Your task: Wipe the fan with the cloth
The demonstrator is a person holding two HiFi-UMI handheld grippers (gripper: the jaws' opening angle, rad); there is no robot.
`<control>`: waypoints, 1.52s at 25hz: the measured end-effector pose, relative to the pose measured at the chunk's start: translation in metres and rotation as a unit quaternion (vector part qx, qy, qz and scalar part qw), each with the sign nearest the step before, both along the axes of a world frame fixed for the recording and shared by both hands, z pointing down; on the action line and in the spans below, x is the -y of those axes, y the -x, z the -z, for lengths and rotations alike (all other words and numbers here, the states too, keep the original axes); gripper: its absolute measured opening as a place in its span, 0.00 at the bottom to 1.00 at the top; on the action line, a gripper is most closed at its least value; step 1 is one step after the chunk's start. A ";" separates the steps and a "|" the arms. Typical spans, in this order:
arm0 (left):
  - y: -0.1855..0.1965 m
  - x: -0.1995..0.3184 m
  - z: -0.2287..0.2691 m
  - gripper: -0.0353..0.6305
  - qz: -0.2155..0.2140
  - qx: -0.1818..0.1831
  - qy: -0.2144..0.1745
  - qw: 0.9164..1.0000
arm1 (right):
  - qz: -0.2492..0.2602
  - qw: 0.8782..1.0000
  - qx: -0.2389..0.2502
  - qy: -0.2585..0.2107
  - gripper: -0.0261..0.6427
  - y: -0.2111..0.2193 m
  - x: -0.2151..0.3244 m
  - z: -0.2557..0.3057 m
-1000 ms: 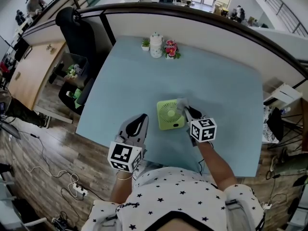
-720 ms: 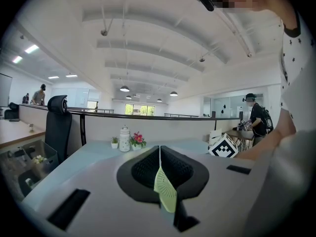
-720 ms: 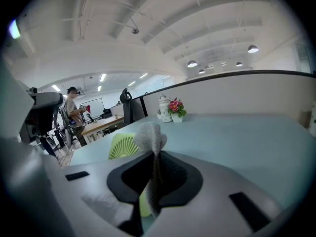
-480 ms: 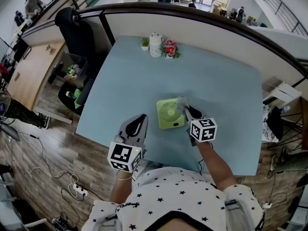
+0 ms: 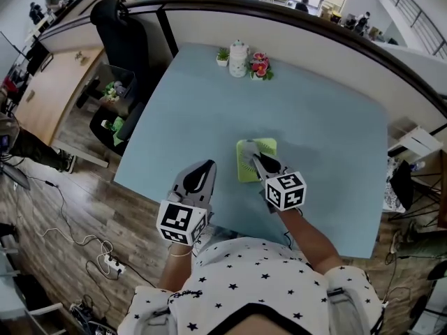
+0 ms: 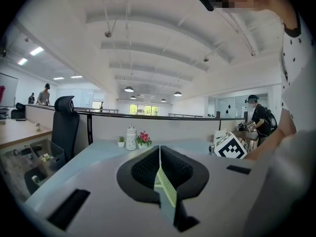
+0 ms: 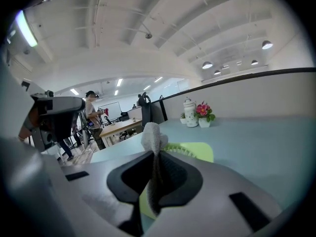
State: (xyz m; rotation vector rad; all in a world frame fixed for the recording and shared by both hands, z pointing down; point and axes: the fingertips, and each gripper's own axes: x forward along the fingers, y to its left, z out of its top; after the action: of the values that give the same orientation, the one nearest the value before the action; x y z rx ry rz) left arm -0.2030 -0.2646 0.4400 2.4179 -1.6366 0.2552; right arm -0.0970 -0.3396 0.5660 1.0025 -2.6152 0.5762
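Note:
A small light-green fan [image 5: 260,147] lies flat on the pale blue table [image 5: 328,117], near its front edge. My right gripper [image 5: 253,158] reaches over the fan's face from the front and is shut on a grey-white cloth [image 5: 246,146], which rests on the fan's left part. In the right gripper view the cloth [image 7: 152,136] sticks up between the jaws, with the fan [image 7: 200,151] just beyond. My left gripper [image 5: 207,167] hovers at the table's front edge, left of the fan and apart from it. Its jaws [image 6: 159,153] are shut and hold nothing.
A white pot [image 5: 239,56] with a small plant and red flowers [image 5: 260,65] stands at the table's far edge, against a partition. A black office chair [image 5: 119,37] stands off the far left corner. Wooden floor with cables lies to the left.
My right gripper has carried the cloth leftward, from the fan's right edge onto its face. The left gripper has stayed in place.

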 end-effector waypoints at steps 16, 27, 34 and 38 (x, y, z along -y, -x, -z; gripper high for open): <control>0.025 -0.010 -0.005 0.10 0.035 0.003 0.008 0.999 | 0.062 0.997 -0.037 0.033 0.09 0.036 -0.026 -0.041; 0.000 0.000 -0.005 0.10 0.002 0.001 0.006 1.000 | 0.008 0.999 -0.031 0.031 0.09 -0.005 -0.012 -0.036; -0.020 0.004 -0.004 0.10 -0.025 0.001 0.004 1.000 | -0.059 0.997 -0.029 0.033 0.09 -0.055 0.003 -0.036; -0.024 0.005 -0.003 0.10 -0.033 0.002 0.004 0.999 | -0.098 0.994 -0.023 0.040 0.08 -0.077 0.010 -0.039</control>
State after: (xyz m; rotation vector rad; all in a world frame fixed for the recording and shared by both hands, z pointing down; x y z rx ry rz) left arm -0.1793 -0.2695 0.4428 2.4699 -1.5553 0.2771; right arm -0.0203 -0.3500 0.6048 1.2392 -2.4493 0.6899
